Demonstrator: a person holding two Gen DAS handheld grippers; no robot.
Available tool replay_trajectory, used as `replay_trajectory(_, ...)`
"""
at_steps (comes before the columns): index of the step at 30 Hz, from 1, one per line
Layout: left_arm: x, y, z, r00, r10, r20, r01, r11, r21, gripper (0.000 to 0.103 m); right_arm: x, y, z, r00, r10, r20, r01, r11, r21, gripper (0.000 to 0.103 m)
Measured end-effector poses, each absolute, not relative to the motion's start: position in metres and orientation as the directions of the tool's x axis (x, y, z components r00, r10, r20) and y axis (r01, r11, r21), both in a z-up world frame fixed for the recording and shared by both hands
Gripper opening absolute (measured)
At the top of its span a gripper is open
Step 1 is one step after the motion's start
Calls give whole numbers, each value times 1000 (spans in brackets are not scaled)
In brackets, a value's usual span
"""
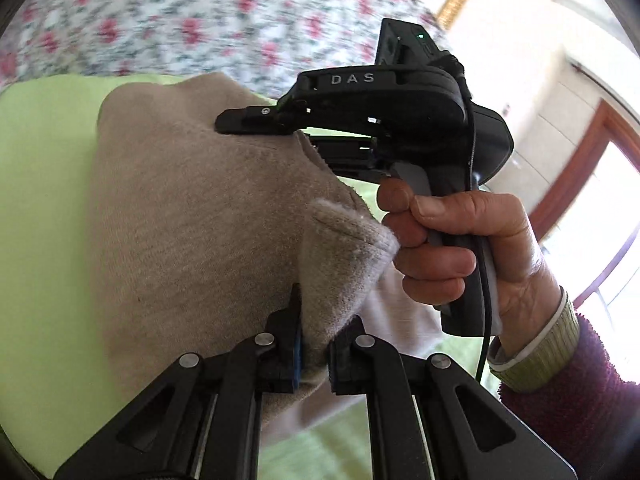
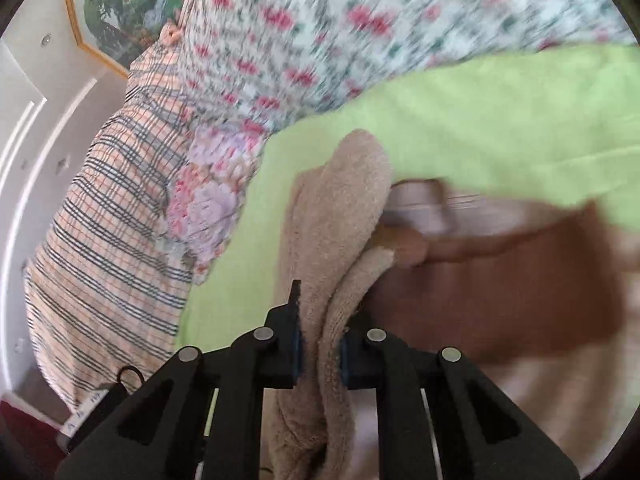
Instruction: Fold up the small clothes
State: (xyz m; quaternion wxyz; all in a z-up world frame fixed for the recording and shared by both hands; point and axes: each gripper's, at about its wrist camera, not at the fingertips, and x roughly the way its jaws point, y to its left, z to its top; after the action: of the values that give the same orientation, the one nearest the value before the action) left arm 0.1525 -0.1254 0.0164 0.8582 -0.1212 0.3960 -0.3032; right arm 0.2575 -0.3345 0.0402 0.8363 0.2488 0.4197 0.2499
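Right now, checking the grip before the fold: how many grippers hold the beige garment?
2. The left gripper pinches the garment's near edge; the right gripper, closer to the floral cover in the left view, clamps another bunched edge. No others show.

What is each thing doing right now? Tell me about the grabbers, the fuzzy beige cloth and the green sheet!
left gripper: shut on the beige garment
right gripper: shut on the beige garment
beige garment: bunched, held at two spots
green sheet: spread under the garment
person's hand: gripping the right gripper's handle
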Motion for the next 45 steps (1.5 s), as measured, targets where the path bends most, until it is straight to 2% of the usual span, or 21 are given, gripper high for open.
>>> replay_trajectory(5,153,-183,8,415,-680,-604,501,725,-472,8,230,-392,32,571,485,-662,-104,843,528,15)
replay_trajectory(9,159,-223,-15,334,-694,-638,521,700,-488,8,220,-415,13,566,368,-738,-38,906,422,15)
replay_trajectory(13,160,-241,-26,321,-674,-666,538,708,-457,8,215,-427,5,590,366,-720,-23,899,438,15)
replay_trajectory(19,167,-237,-29,294,-682,-669,520,702,-487,8,212,-417,4,608,297,-737,-23,934,357,15)
replay_trajectory(22,163,-230,-27,281,-686,-671,517,697,-497,15,205,-420,1,619,262,-740,6,941,338,23)
replay_trajectory(25,152,-219,-20,267,-700,-663,519,684,-513,20,191,-424,2,628,246,-738,32,940,340,26)
replay_trajectory(28,143,-196,-7,281,-702,-654,517,685,-514,34,174,-434,1,624,222,-749,76,937,341,32)
replay_trajectory(30,139,-176,3,309,-696,-648,506,698,-507,43,163,-444,0,621,204,-757,113,932,344,50)
replay_trajectory(32,142,-155,8,345,-681,-646,475,720,-505,64,156,-453,0,623,222,-750,138,913,385,56)
replay_trajectory(34,156,-134,10,394,-650,-650,419,756,-503,72,155,-459,0,625,256,-738,143,892,430,59)
replay_trajectory(38,202,-105,-6,406,-619,-672,293,785,-546,77,170,-458,-10,600,390,-698,105,827,552,69)
replay_trajectory(40,228,-99,-21,365,-647,-670,250,761,-599,81,182,-451,-18,569,434,-698,84,814,575,69)
replay_trajectory(45,276,-106,-66,253,-679,-689,183,733,-655,85,198,-449,-34,551,477,-685,99,777,621,68)
